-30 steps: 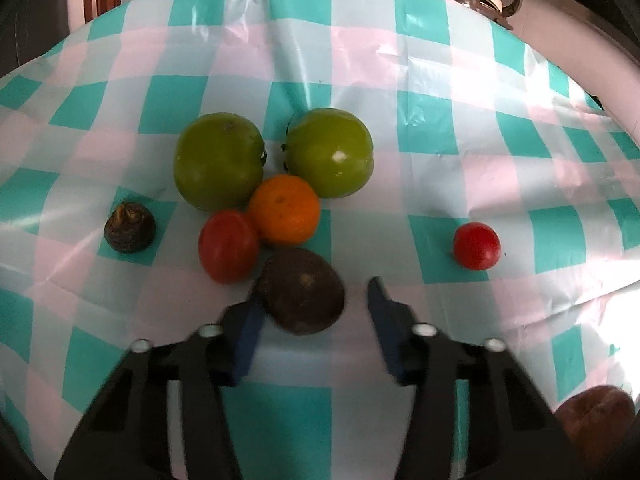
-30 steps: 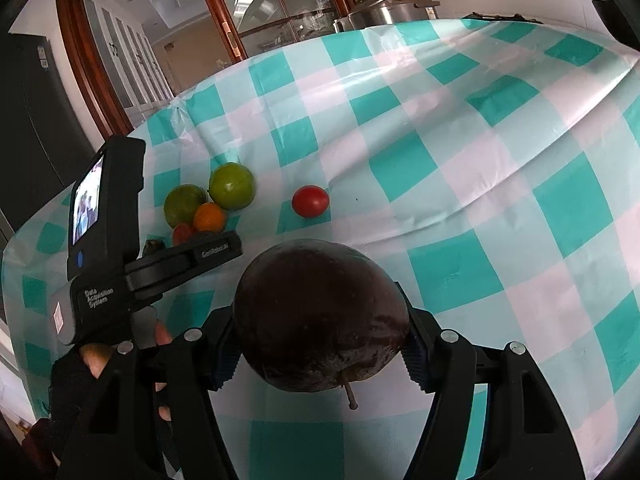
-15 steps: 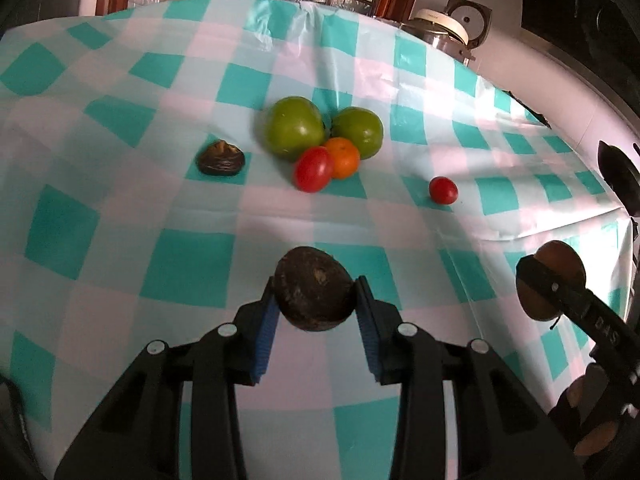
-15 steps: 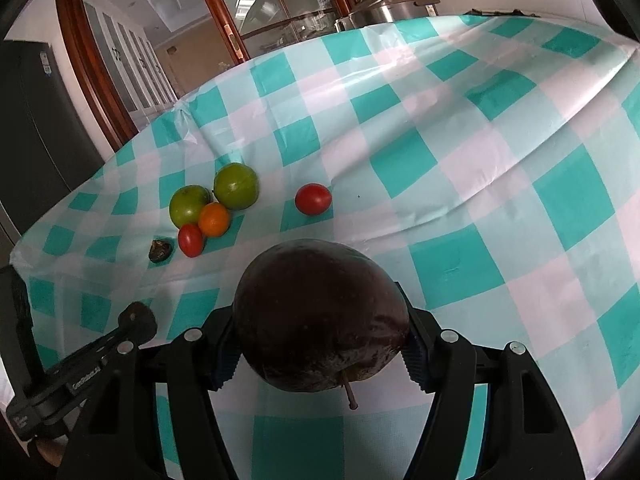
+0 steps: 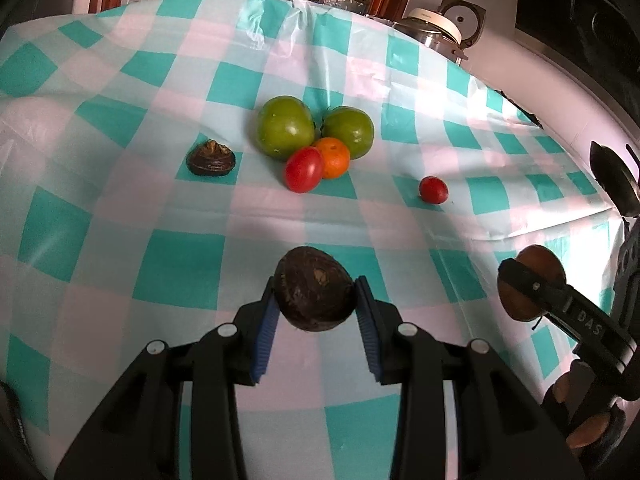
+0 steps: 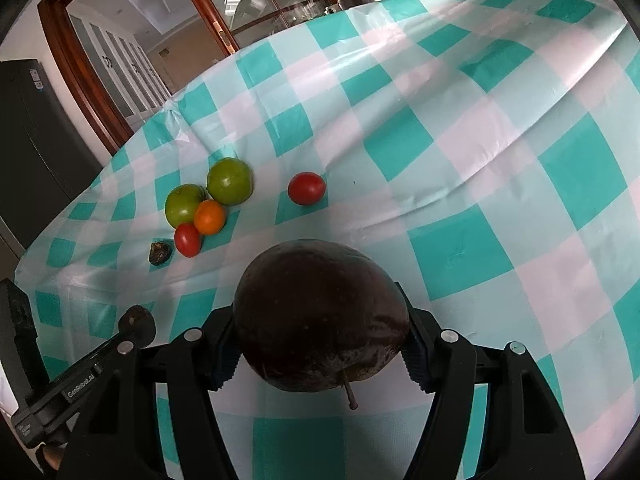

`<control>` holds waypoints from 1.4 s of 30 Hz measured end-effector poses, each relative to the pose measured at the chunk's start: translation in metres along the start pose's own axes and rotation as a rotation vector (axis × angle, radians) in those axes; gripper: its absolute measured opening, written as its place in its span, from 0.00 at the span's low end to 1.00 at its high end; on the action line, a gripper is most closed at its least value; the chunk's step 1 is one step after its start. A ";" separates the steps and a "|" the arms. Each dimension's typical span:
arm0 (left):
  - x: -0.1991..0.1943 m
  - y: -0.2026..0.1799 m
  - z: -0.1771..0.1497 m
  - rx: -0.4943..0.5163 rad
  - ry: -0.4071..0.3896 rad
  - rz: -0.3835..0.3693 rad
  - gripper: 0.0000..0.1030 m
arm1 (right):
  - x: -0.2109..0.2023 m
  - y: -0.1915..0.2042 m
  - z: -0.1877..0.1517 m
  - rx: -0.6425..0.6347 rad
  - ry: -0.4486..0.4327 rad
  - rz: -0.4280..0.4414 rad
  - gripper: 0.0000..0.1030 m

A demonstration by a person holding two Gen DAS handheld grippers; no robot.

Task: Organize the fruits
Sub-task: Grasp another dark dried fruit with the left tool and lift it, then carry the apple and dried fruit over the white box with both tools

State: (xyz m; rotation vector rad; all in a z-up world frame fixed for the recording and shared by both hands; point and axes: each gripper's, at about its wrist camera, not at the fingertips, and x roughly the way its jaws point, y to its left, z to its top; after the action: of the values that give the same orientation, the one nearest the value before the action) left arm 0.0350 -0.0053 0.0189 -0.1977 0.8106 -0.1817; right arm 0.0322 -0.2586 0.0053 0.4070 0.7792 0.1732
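Fruits: your left tool (image 5: pixel 316 300) clamps a small dark fruit (image 5: pixel 314 294), your right tool (image 6: pixel 320 344) a large one (image 6: pixel 320 316), both above the counter (image 5: pixel 180 260) with the cluster (image 5: pixel 316 140) ahead, nearer your left

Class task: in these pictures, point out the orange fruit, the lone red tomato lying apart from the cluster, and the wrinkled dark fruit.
orange fruit (image 5: pixel 331 157): left wrist view, centre of its top.
lone red tomato (image 5: pixel 433 190): left wrist view, middle.
wrinkled dark fruit (image 5: pixel 211 158): left wrist view, middle.

Bench wore a teal-pink checked plastic cloth (image 5: pixel 184 264), creased. Rice cooker (image 5: pixel 438 32) sat behind it; wood-framed glass doors (image 6: pixel 248 8) beyond.
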 end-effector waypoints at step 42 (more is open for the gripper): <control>-0.139 -0.144 -0.165 0.550 -0.016 -0.104 0.37 | -0.246 -0.036 -0.165 -0.077 -0.152 -0.203 0.63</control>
State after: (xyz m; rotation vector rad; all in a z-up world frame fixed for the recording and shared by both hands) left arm -0.1916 -0.1286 0.0400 0.2777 0.7076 -0.4912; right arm -0.2583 -0.3167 0.0437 0.2625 0.6567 -0.0176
